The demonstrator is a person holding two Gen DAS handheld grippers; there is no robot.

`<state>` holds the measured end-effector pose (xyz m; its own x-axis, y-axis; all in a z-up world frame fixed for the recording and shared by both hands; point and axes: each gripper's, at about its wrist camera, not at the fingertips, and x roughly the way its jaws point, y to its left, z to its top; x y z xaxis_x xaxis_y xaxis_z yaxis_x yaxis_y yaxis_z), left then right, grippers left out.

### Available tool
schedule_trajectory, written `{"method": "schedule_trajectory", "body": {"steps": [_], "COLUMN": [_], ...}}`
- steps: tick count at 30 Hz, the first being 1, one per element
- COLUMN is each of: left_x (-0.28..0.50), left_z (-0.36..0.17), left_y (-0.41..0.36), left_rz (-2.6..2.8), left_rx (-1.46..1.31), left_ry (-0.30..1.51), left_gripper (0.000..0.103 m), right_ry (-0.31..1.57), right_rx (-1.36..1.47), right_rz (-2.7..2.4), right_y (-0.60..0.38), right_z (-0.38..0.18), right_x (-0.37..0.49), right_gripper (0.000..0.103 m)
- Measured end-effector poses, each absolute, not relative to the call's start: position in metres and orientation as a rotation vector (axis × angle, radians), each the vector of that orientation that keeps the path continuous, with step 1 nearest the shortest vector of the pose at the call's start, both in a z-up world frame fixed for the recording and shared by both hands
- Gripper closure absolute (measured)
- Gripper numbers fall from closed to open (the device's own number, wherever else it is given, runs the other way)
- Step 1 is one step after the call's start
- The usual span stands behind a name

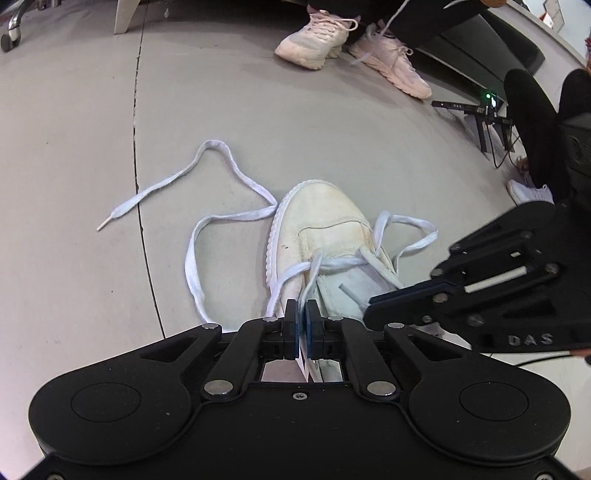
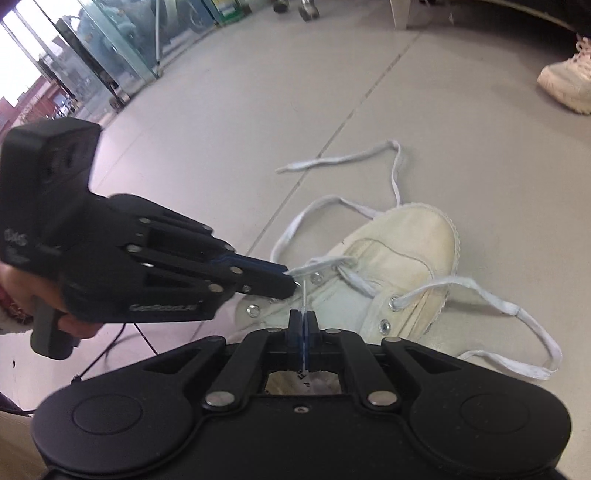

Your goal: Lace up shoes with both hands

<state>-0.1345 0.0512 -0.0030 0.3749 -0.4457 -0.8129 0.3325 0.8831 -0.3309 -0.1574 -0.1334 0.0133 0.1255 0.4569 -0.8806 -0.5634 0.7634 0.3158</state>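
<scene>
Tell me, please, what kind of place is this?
Probably an indoor lab or office used for recording: a smooth grey floor, chair castors, glass partitions, and a spare hand-held gripper lying on the floor.

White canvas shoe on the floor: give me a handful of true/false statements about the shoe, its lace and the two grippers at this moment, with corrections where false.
1. The white shoe lies on the floor. True.
2. The left gripper is wide open with nothing in it. False: it is shut on the lace.
3. The right gripper is shut on a thin end of the lace. True.
4. The lace is threaded through every eyelet. False: several metal eyelets stand empty.
5. One free lace end lies loose on the floor. True.
</scene>
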Motion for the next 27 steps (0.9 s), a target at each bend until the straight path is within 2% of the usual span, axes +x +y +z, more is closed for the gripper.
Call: {"method": "schedule_trajectory", "body": {"steps": [27], "left_x": [-0.1335], "left_z": [-0.0008], "left_y": [0.0481], "left_rz": [-0.531], "left_rx": [-0.067], "left_ry": [1.066], "left_gripper": [0.1], "right_ry": [1.296], "right_rx": [-0.237], "right_rz": [0.786], "right_y": [-0.138], "right_z": [0.0114], "right_x": [-0.1642], "right_gripper": [0.102]}}
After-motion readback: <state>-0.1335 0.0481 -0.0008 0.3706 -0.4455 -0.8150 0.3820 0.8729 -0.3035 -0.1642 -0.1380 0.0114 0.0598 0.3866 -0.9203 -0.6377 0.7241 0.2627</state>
